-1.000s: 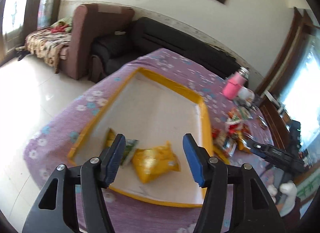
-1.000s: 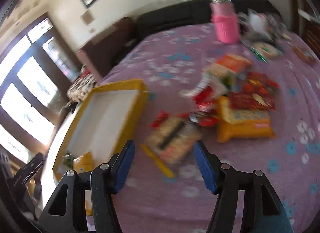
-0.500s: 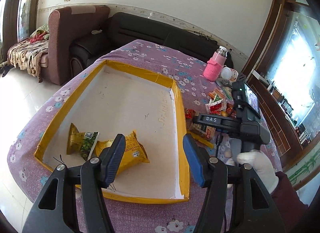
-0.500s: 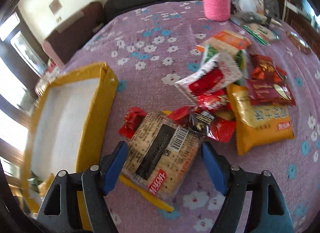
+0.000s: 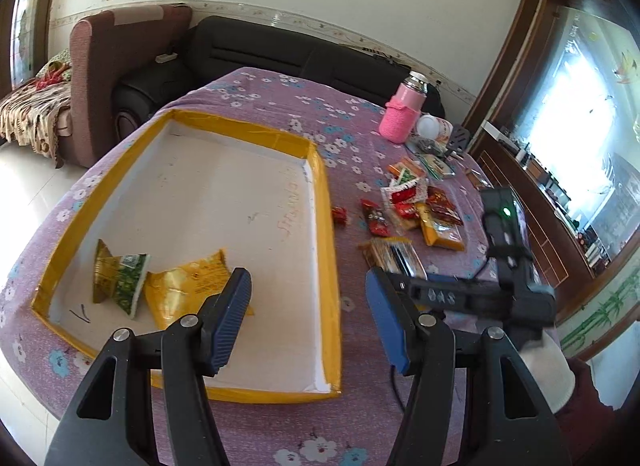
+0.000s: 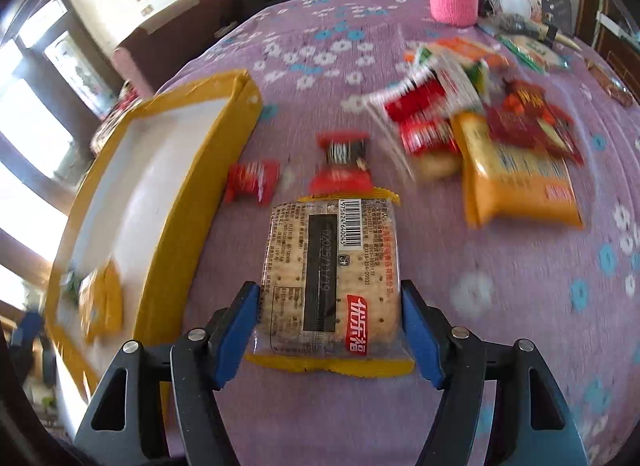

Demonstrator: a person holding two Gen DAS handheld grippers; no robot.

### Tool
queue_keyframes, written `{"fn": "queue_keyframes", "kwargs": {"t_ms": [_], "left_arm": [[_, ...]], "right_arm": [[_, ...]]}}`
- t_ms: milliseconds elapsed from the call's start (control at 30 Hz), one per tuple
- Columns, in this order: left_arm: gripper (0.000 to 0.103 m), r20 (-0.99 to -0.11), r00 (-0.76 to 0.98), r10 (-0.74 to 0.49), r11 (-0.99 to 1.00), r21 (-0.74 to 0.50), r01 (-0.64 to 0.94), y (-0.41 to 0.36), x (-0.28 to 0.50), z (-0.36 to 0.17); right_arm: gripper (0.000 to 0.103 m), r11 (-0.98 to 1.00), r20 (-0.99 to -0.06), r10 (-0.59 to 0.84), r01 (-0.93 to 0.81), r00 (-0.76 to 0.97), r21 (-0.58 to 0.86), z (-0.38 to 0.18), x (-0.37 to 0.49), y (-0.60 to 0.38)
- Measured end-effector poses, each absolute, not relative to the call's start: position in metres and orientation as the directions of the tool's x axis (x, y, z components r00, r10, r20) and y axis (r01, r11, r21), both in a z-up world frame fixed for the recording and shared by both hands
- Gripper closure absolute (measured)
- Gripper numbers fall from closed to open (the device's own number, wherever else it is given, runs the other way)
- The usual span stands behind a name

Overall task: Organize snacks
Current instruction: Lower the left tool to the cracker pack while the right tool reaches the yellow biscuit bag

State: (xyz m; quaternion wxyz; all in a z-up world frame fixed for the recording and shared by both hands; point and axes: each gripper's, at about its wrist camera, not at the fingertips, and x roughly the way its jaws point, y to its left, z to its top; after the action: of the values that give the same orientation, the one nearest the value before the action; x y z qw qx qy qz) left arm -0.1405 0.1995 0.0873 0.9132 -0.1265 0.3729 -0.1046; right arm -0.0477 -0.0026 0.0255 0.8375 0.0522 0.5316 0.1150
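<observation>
A yellow-rimmed white tray [image 5: 320,201] lies on the purple flowered table and holds a green-and-gold packet [image 5: 118,276] and a yellow packet [image 5: 188,286]. My left gripper [image 5: 308,314] is open and empty above the tray's near right corner. My right gripper [image 6: 330,330] is shut on a clear cracker pack [image 6: 332,270], its blue pads pressing both long sides. The pack [image 5: 394,258] also shows in the left wrist view, just right of the tray. A heap of red, orange and green snack packets [image 6: 480,125] lies beyond it.
A pink-sleeved bottle [image 5: 404,113] and a white cup [image 5: 434,127] stand at the table's far side. Small red wrapped sweets [image 6: 252,181] lie between tray [image 6: 188,193] and pack. A black sofa [image 5: 280,53] and brown armchair [image 5: 120,65] stand behind the table.
My right gripper moved down onto the cracker pack and closed on it; the pack now sits straight between the pads. My left gripper drew back slightly over the tray's near edge.
</observation>
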Motion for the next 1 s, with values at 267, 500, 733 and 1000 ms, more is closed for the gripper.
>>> {"fn": "queue_keyframes", "kwargs": {"t_ms": [267, 500, 733, 1000], "left_arm": [[0.044, -0.663, 0.658, -0.356, 0.931, -0.313, 0.188, 0.163, -0.142, 0.086], [0.044, -0.687, 0.608, -0.399, 0.917, -0.317, 0.243, 0.132, -0.141, 0.081], [0.044, -0.705, 0.584, -0.402, 0.915, -0.3, 0.268, 0.114, -0.14, 0.079], [0.044, -0.729, 0.559, -0.395, 0.918, -0.294, 0.266, 0.108, -0.136, 0.07]], "right_arm": [[0.029, 0.866, -0.768, 0.492, -0.145, 0.41, 0.478, 0.046, -0.077, -0.085], [0.027, 0.94, -0.779, 0.281, 0.003, 0.56, 0.342, 0.054, -0.021, -0.147], [0.017, 0.99, -0.844, 0.101, 0.034, 0.527, 0.14, 0.036, 0.013, -0.113], [0.006, 0.999, -0.865, 0.02, 0.033, 0.501, 0.043, 0.025, 0.04, -0.104]]}}
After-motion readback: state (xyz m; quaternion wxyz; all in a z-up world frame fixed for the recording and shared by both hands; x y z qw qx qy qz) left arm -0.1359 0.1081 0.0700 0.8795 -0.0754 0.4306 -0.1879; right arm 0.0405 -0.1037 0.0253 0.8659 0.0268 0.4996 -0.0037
